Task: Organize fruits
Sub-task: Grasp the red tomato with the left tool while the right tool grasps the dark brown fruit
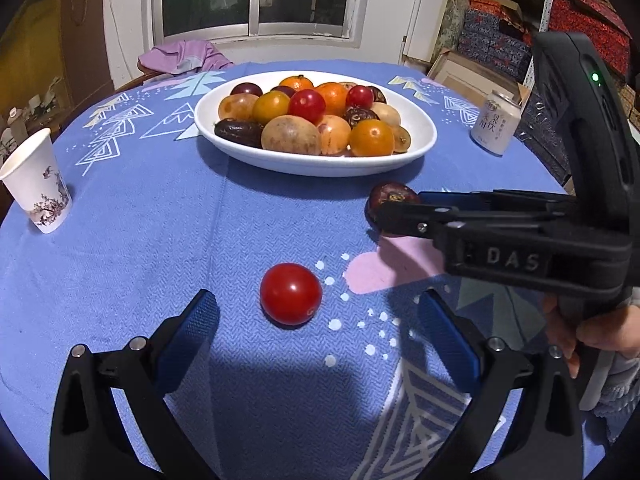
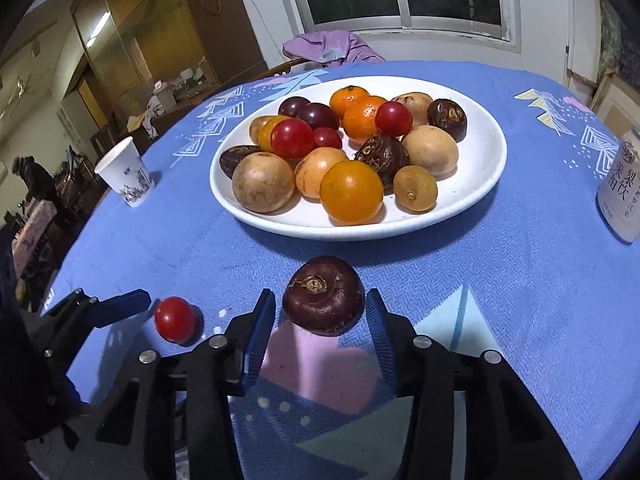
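A white oval plate piled with orange, red, tan and dark fruits stands mid-table. A red tomato lies on the blue cloth just ahead of my left gripper, which is open wide with its fingers either side and short of it. A dark purple fruit rests on the cloth between the pads of my right gripper. The pads stand close beside it, with a thin gap showing on the left side.
A paper cup stands at the left table edge and a drink can at the right. Purple clothing hangs on a chair behind. A hand holds the right gripper's handle.
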Available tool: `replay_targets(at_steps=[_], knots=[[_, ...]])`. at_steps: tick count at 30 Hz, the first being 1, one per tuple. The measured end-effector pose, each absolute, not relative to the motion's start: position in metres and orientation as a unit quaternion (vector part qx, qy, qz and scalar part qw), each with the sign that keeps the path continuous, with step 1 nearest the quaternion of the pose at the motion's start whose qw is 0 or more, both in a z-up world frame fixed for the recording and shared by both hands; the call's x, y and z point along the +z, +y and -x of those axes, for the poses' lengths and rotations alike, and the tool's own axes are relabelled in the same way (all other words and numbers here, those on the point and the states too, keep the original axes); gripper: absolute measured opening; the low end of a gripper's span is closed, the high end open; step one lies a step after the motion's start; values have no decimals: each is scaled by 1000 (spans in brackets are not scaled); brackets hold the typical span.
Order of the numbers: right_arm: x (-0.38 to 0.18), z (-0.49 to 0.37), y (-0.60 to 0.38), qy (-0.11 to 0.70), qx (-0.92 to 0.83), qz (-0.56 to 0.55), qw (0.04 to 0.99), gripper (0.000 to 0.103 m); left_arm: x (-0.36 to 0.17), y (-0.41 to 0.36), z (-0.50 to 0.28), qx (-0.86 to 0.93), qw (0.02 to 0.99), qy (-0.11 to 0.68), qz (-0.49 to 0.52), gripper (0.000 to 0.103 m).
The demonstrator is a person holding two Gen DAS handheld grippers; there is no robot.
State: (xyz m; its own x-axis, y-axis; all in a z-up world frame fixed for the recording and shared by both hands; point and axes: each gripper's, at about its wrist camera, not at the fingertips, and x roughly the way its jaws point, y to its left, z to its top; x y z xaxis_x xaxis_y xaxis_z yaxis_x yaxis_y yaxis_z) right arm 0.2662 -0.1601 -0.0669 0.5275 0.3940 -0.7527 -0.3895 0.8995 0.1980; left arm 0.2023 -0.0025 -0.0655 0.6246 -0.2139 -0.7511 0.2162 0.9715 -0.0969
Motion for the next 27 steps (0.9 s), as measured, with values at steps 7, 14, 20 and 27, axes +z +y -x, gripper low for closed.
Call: replay_targets(at_steps=[7,14,20,27], knots=[[-68,-266,-156,419,218,16,881,46,-70,-2,-206,-124,895,428,4,65],[-68,-263,-154,412,217,28,884,43,-69,7,-207,-113,897,427,22,43],[-68,-262,-155,413,219,24,884,43,-69,13,-210,-110,897,427,31,31],[-67,-257,-158,411,221,20,884,43,-68,9,-207,-99,902,421,14,31]])
